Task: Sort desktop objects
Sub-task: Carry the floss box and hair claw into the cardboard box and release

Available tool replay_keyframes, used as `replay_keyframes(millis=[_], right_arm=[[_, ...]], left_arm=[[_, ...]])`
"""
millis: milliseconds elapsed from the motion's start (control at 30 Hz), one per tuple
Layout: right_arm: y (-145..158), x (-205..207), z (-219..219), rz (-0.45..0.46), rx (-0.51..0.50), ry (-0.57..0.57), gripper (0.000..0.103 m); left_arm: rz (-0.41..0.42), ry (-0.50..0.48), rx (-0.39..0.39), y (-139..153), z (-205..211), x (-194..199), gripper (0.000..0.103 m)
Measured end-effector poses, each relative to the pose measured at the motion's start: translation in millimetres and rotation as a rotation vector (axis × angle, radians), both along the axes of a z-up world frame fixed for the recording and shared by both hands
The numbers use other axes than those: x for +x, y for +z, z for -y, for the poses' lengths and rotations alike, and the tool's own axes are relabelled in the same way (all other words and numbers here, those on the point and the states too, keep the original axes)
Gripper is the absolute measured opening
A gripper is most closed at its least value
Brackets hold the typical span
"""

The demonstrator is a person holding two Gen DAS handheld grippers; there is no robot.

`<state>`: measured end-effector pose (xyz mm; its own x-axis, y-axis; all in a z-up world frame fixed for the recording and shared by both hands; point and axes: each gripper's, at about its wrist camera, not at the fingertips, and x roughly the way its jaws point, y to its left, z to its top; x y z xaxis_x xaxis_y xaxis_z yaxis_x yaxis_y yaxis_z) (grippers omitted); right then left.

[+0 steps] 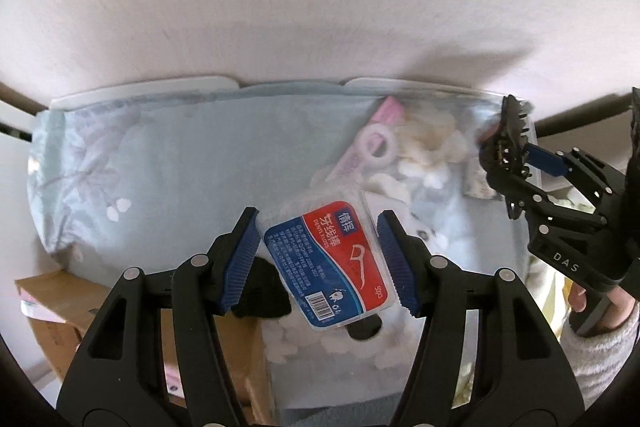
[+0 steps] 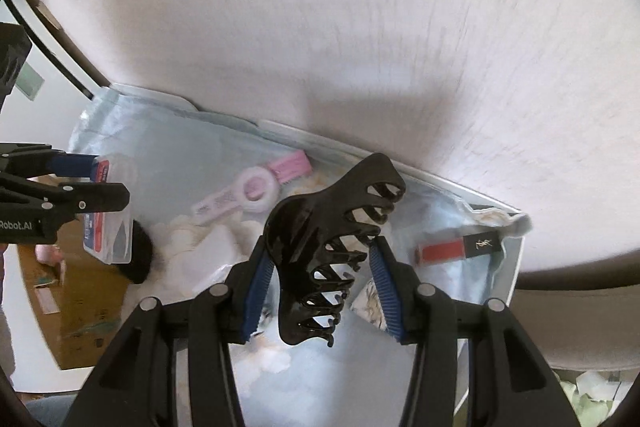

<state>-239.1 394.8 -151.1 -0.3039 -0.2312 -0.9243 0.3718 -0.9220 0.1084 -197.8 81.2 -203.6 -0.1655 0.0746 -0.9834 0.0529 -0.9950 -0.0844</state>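
- Gripped between 2 blue pads, a clear box of dental floss picks [image 1: 328,263] hangs in the left gripper [image 1: 318,259], its red and blue label facing the camera and its long axis tilted from upper left to lower right across the jaws.
- Black hair claw clip [image 2: 332,259] is clamped in the right gripper [image 2: 320,275], teeth toward the right pad, its long axis running up and away from the jaws.
- Both held things hang clear above a tray [image 2: 516,267] lined with pale blue floral cloth [image 1: 180,163], which stands against the near edge of the white table [image 1: 320,7].
- Left inside the tray: a pink and white packaged item with a ring [image 2: 256,187] near the rim that meets the table, a red lipstick tube [image 2: 456,247] at the corner on the right hand's side, a black brush [image 2: 140,255] at the opposite end, and white cotton pads [image 1: 424,151].
- Bare tabletop lies beyond the tray's far rim, ahead of both grippers; each hand looks equally placed to carry its item there.
- Below the tray's left end sits a brown cardboard box [image 1: 52,307]; its contents cannot be made out.
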Motion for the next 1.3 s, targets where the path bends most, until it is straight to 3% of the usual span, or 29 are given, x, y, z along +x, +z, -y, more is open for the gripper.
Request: replay_keyframes(millis=[300,500,700,833,933,1000,1300], right_arm=[[44,55,34,-0.033,-0.009,0.046,0.045],[58,94,125,-0.081,-0.026,0.124,0.045],[74,122,189,-0.084,-0.079,0.222,0.045],[67,138,234,-0.058,-0.103,0.287,0.045],[54,150,265,-0.036,-0.101,0.336,0.045],[45,158,284,-0.020,-0.092,0.367,0.045],[-2,188,347,0.069,-0.073,0.444,0.045]], left_arm=[[-0.082,-0.028,0.013,41,9,42,0.057],[-0.129,0.001,0.025,66,52,79,0.057],[-0.176,0.052,-0.003,83,105,118,0.057],[-0.179,0.111,-0.011,82,144,144,0.057],[-0.177,0.103,-0.087,78,164,161,0.057],[-0.165,0.119,-0.095,72,178,174,0.057],[-0.109,0.151,-0.147,38,214,200,0.057]])
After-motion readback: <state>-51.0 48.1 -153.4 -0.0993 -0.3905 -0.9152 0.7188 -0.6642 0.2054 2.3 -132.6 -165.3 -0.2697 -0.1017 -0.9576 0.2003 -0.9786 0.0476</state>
